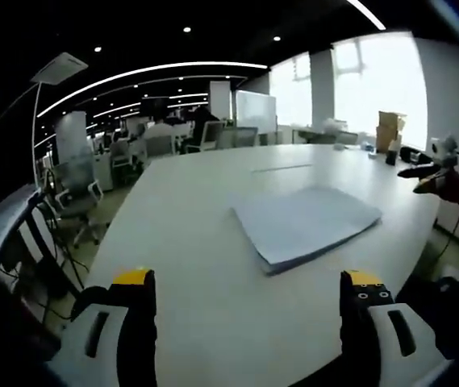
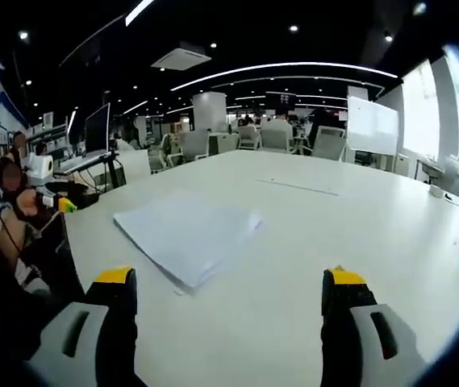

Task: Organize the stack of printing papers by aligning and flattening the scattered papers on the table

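Observation:
A stack of white printing papers point(image 1: 306, 222) lies on the big white table point(image 1: 197, 201), its sheets slightly fanned at the edges. My left gripper point(image 1: 248, 284) hovers over the table's near edge, short of the stack and a little left of it, open with nothing between its yellow-tipped jaws. At the right edge of the left gripper view the right gripper point(image 1: 431, 173) comes in. In the right gripper view the papers point(image 2: 187, 230) lie ahead and to the left on the table point(image 2: 358, 234). My right gripper point(image 2: 225, 282) is open and holds nothing. The left gripper point(image 2: 56, 201) shows at the far left.
A cardboard box point(image 1: 390, 129) and small items stand at the table's far right end. Office chairs point(image 1: 76, 193) and desks ring the table. A monitor point(image 2: 96, 129) stands on a desk at the left, a whiteboard point(image 2: 372, 125) behind the table.

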Action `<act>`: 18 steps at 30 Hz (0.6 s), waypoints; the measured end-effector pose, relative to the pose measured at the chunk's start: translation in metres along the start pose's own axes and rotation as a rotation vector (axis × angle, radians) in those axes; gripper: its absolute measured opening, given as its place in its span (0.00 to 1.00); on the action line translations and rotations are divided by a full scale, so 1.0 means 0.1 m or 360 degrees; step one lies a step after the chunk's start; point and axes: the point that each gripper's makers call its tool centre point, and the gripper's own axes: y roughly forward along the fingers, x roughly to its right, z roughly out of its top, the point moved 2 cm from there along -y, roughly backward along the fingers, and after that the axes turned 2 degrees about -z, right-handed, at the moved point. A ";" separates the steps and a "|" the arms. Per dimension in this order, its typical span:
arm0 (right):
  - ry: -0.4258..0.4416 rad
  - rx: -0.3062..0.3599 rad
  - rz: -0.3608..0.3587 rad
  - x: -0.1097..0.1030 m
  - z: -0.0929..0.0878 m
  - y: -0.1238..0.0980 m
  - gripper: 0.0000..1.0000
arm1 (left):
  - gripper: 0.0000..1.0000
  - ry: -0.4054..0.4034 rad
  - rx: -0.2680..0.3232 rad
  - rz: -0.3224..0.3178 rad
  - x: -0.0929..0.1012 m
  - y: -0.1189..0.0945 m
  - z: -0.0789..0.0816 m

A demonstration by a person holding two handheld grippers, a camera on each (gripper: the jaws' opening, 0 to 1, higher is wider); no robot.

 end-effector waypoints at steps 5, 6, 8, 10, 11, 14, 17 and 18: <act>-0.0004 0.0001 0.0009 -0.02 0.01 0.00 0.90 | 0.97 0.0002 0.0000 -0.0003 0.01 -0.01 -0.01; -0.0007 -0.0005 0.0011 -0.02 0.01 0.01 0.90 | 0.97 0.0001 -0.0001 -0.0003 0.01 -0.01 -0.01; -0.0012 -0.0008 0.0008 -0.02 0.00 0.00 0.90 | 0.97 0.0000 -0.0001 -0.0005 0.01 -0.01 -0.02; -0.0013 -0.0010 0.0004 -0.02 0.00 0.00 0.90 | 0.97 0.0002 -0.0005 -0.0007 0.02 -0.01 -0.02; -0.0011 -0.0010 0.0002 -0.02 0.00 0.00 0.90 | 0.97 0.0004 -0.0005 -0.0008 0.02 -0.01 -0.03; -0.0008 -0.0001 0.0000 -0.02 0.01 -0.01 0.90 | 0.97 0.0010 -0.0004 -0.0009 0.02 -0.01 -0.02; -0.0008 -0.0001 -0.0002 -0.02 0.02 -0.01 0.90 | 0.97 0.0012 -0.0001 -0.0017 0.03 0.00 -0.02; -0.0010 -0.0002 -0.0002 -0.02 0.02 -0.01 0.90 | 0.97 0.0009 -0.0006 -0.0018 0.03 0.00 -0.02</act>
